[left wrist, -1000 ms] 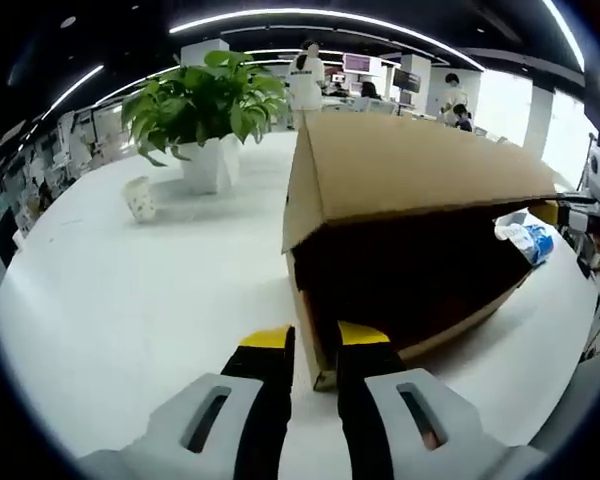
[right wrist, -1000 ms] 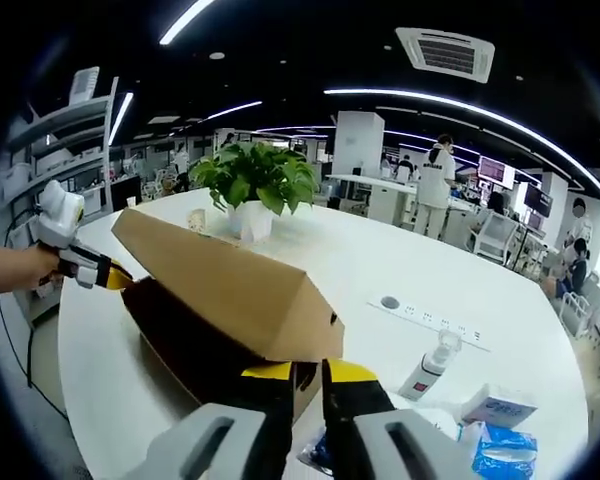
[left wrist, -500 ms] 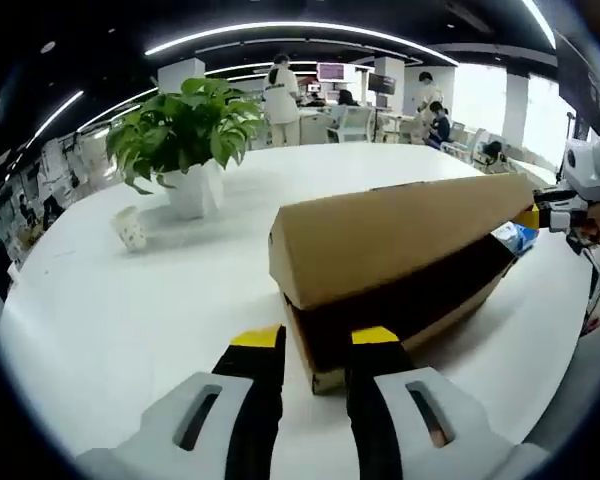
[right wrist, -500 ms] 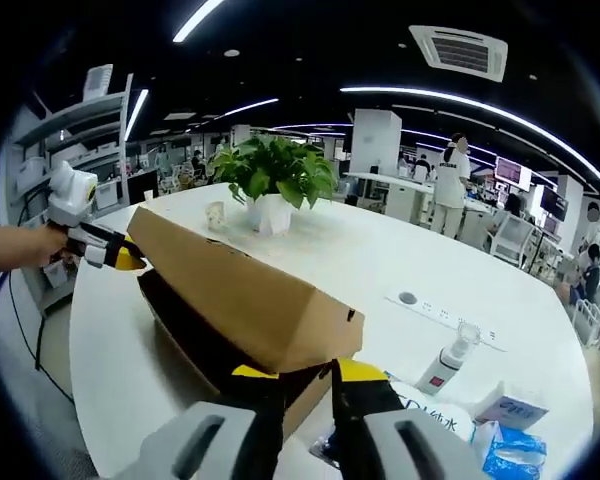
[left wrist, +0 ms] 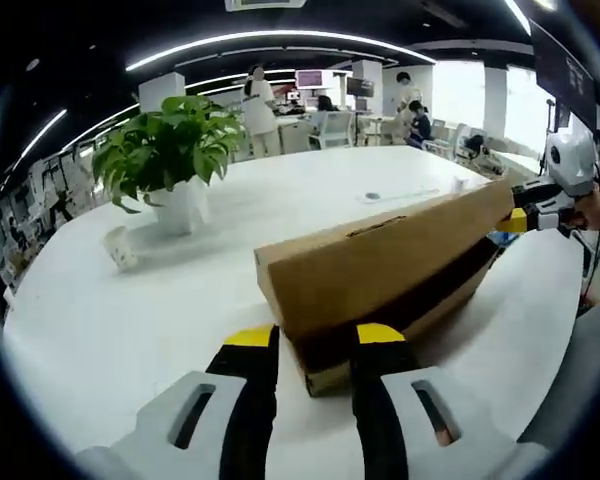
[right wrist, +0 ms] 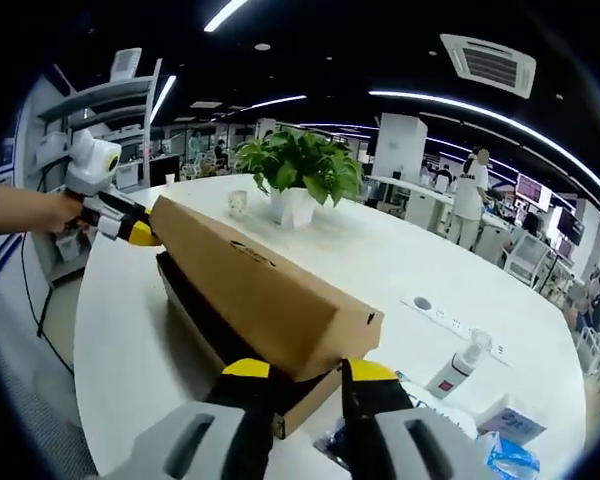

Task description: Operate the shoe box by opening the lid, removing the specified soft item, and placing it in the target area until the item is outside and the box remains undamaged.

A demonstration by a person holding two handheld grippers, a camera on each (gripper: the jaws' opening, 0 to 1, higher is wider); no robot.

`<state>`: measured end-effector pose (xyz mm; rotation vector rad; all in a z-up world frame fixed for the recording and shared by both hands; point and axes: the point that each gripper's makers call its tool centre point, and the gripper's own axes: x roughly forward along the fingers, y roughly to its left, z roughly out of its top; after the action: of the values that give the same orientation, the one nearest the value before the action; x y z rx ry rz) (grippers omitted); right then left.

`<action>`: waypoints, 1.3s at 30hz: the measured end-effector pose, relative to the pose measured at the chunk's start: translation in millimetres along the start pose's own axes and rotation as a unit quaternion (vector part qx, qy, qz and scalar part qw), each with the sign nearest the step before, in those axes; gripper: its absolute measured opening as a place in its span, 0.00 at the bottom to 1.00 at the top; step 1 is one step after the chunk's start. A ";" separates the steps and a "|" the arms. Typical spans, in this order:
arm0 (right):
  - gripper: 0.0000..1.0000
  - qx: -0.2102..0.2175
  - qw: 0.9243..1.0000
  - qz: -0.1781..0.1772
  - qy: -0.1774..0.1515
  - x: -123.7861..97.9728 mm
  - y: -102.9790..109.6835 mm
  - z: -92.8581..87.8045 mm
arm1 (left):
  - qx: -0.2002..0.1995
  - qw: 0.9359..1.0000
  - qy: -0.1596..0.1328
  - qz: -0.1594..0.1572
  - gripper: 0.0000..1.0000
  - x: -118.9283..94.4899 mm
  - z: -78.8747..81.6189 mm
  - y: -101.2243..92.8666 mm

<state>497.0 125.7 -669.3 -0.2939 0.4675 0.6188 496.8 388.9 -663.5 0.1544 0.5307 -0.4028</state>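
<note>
A brown cardboard shoe box [left wrist: 380,270] lies lengthwise on the white table [left wrist: 130,320]. Its lid [right wrist: 260,290] hangs a little ajar, with a dark slit along one long side. The inside is hidden. My left gripper [left wrist: 315,338] is at one end; its yellow-tipped jaws stand parted, with the box corner between them. My right gripper [right wrist: 306,372] is at the opposite end, its jaws parted the same way around that corner. Each gripper also shows in the other view: the right [left wrist: 528,214] and the left [right wrist: 130,228] both sit at the lid's far corner.
A potted plant [left wrist: 165,150] and a paper cup [left wrist: 118,247] stand behind the box. Near the right end are a spray bottle [right wrist: 460,362], a power strip [right wrist: 435,308] and blue packets [right wrist: 505,450]. People stand among desks behind.
The lid has come down from wide open to nearly closed, hiding the dark interior. The jaws of both grippers have spread wider apart. Both cameras have risen slightly.
</note>
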 end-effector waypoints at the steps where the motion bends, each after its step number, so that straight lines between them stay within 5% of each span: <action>1: 0.25 -0.004 1.000 0.003 0.001 0.1 2.2 -1.3 | 0.001 1.000 -0.003 -0.001 0.28 -0.9 0.7 -1.0; 30: 0.39 0.036 0.998 0.039 0.015 7.8 19.0 -19.3 | 0.019 0.999 0.025 -0.026 0.34 -2.0 -20.3 -10.5; 39: 0.39 0.015 0.999 0.031 0.034 14.8 23.4 -32.8 | 0.020 0.998 0.047 -0.023 0.34 4.7 -32.0 -12.1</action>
<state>482.4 138.0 -707.7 -0.2730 0.5515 0.6632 480.9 384.2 -693.7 0.2010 0.6188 -0.4538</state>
